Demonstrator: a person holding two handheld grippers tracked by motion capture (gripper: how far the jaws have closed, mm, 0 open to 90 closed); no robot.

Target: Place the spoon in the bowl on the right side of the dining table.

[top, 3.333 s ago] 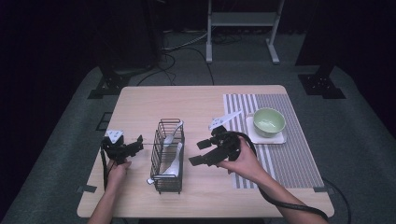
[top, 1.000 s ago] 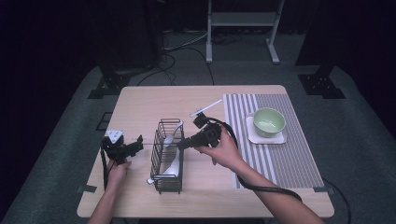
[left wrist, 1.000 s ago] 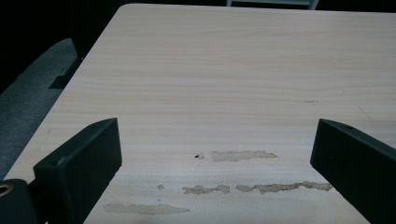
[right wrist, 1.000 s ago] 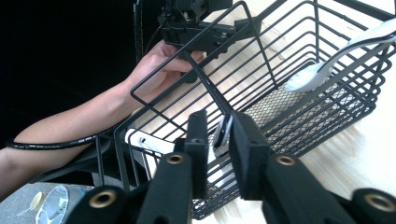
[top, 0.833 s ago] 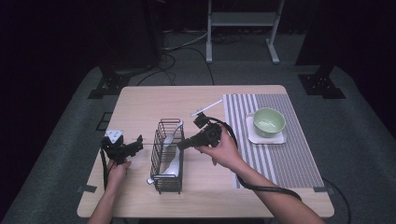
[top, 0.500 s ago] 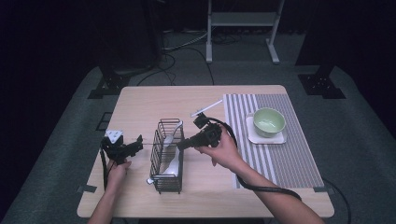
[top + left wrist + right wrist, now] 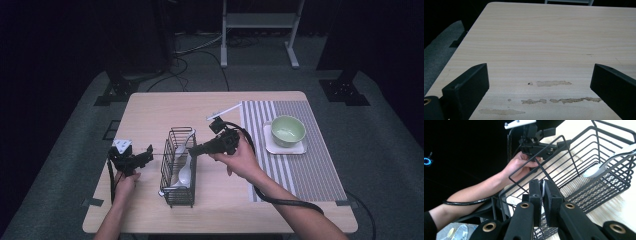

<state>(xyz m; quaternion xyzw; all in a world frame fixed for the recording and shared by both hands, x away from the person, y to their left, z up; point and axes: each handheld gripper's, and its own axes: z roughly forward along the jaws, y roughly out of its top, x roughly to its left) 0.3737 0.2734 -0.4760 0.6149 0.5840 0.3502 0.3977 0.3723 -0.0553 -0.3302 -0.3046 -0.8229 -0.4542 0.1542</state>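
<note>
One spoon [image 7: 543, 188] between just-closed right jaws

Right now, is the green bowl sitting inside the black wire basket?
No, the green bowl sits on a white plate on the striped mat, apart from the black wire basket.

We see bare table [image 7: 150, 107] across the frame's upper left; the wire basket [image 7: 178, 187] blocks the centre, with bowl [image 7: 287, 130] and plate [image 7: 285, 146] at right.
</note>
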